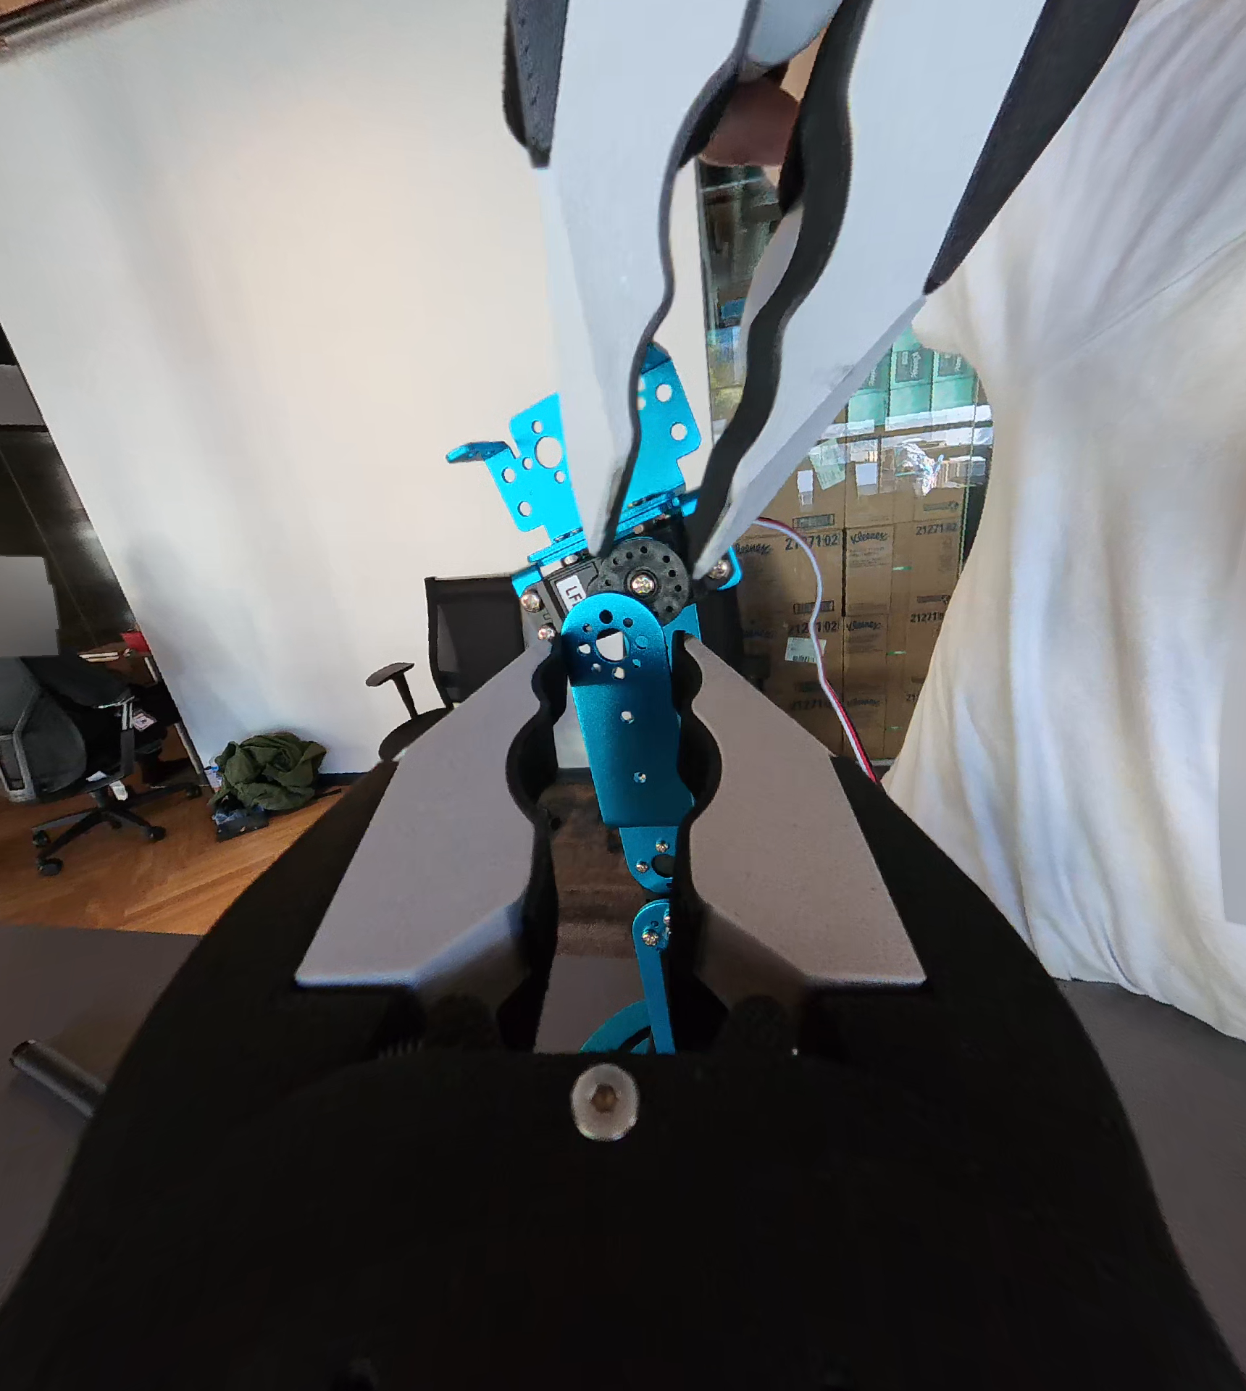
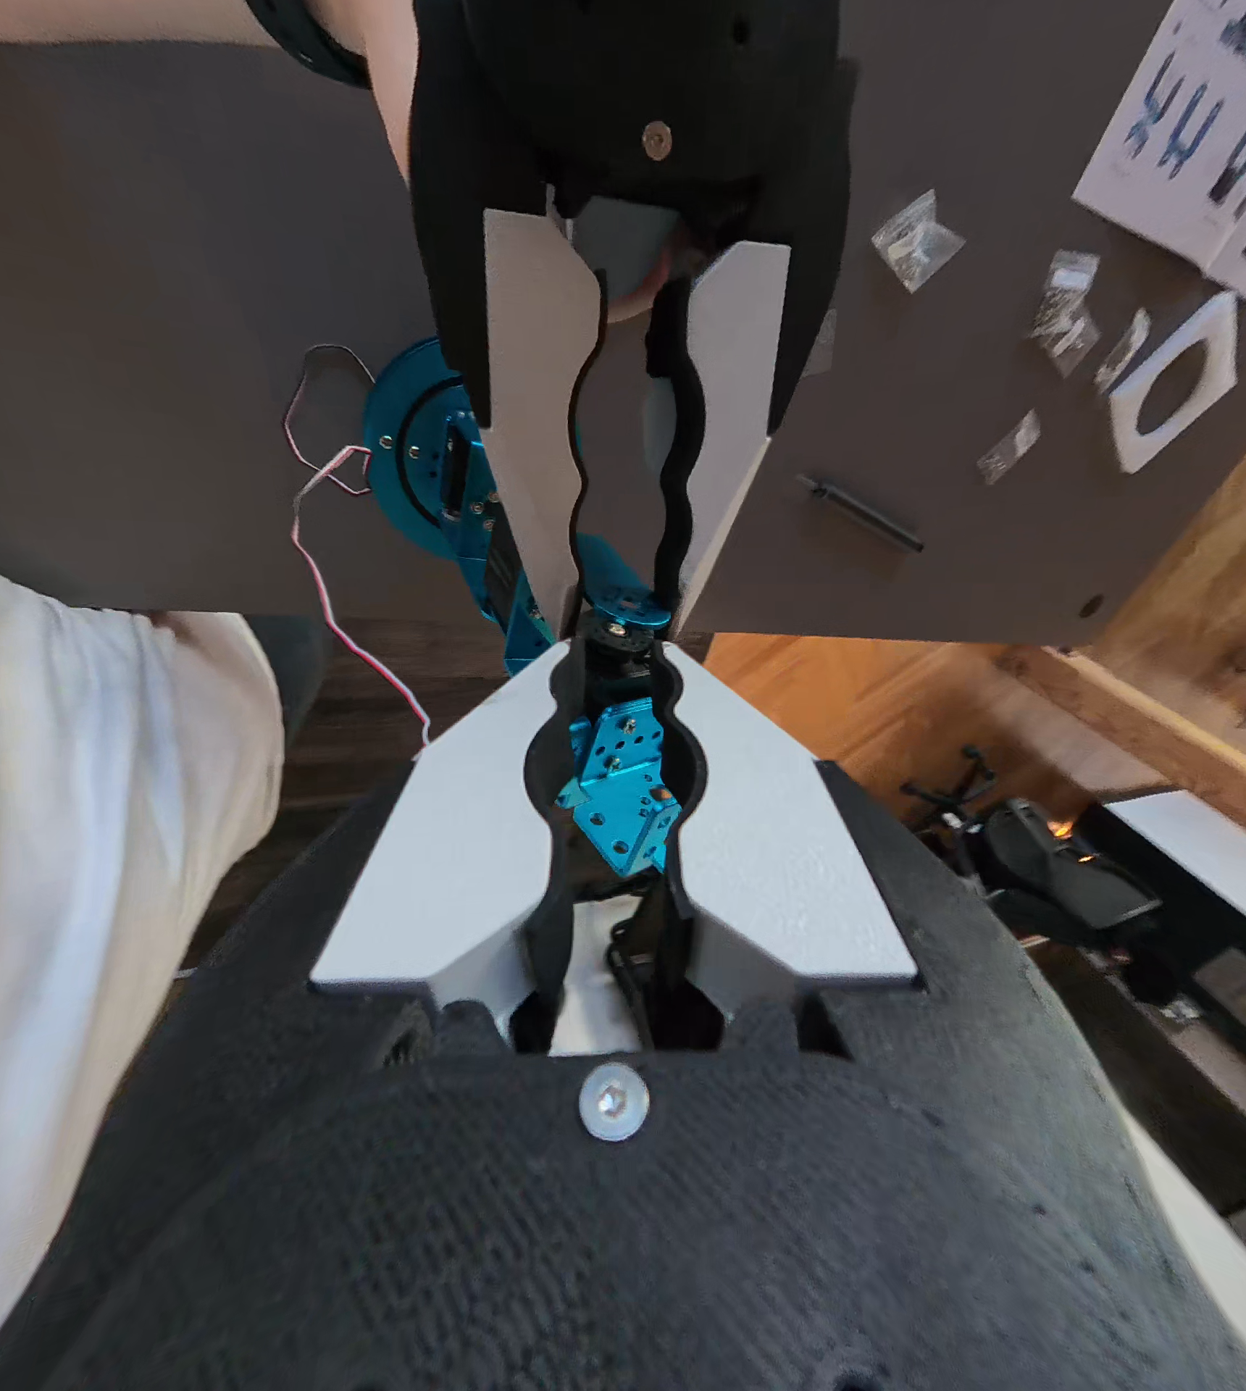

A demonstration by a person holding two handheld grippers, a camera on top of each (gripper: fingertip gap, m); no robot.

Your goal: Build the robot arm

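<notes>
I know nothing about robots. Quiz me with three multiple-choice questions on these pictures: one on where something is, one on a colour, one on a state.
1. Where does the round base of the small metal arm rest?
A. grey tabletop
B. wooden floor
C. chair

2. What colour are the arm's brackets?
A. red
B. blue
C. yellow

3. What is the left gripper doing?
A. hanging open, apart
B. shut on the arm's link
C. lying flat

Answers: 1 A, the disc sits on the grey surface. 2 B, the metal is shiny blue. 3 B, both fingers press the blue link.
</notes>
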